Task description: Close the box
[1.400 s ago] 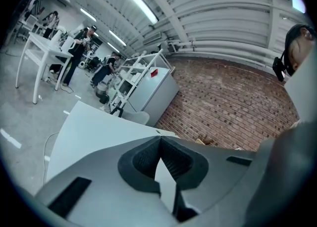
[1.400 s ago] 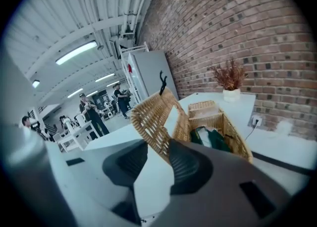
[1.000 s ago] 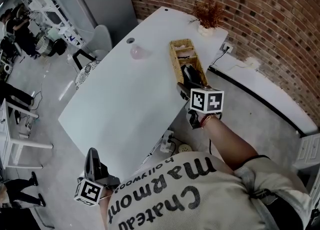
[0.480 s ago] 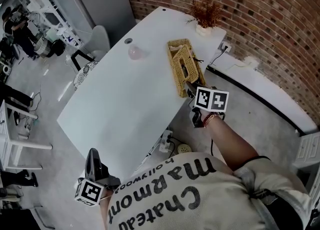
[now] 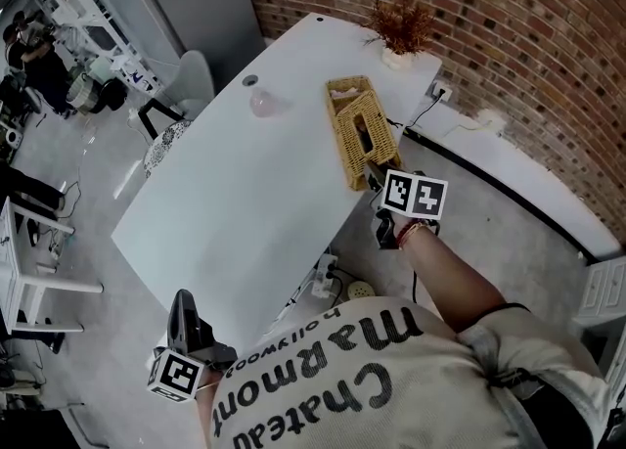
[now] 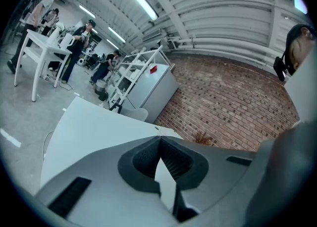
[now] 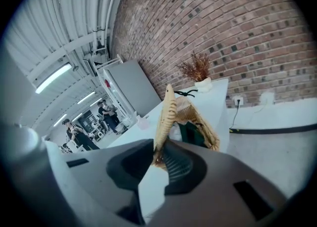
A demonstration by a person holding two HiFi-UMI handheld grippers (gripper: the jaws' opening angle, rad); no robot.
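A long white table (image 5: 225, 202) is seen in a workshop hall, with a red brick wall (image 5: 509, 36) behind it. Nearest the person, off the table's near end, the left gripper (image 5: 182, 308) is held idle, its ribbed dark pads brought together with nothing between them. Further out, at the table's right edge, the right gripper (image 7: 159, 151) is clamped on the near edge of a flat wicker lid (image 7: 166, 112) of stiff, straw-coloured weave. Its jaws have just been closing on that edge and then easing a little, with the lid between them. The lid is stood about upright above the oblong woven wicker box (image 5: 360, 134), which lies along the table's right side. The task is judged roughly half done: the lid is gripped and raised, but the box is still open, with dark green contents (image 7: 192, 134) visible inside. The lid remains to be lowered flat onto the rim. Beyond the box, a dried reddish plant in a small white pot (image 5: 401, 34) is set by the wall.
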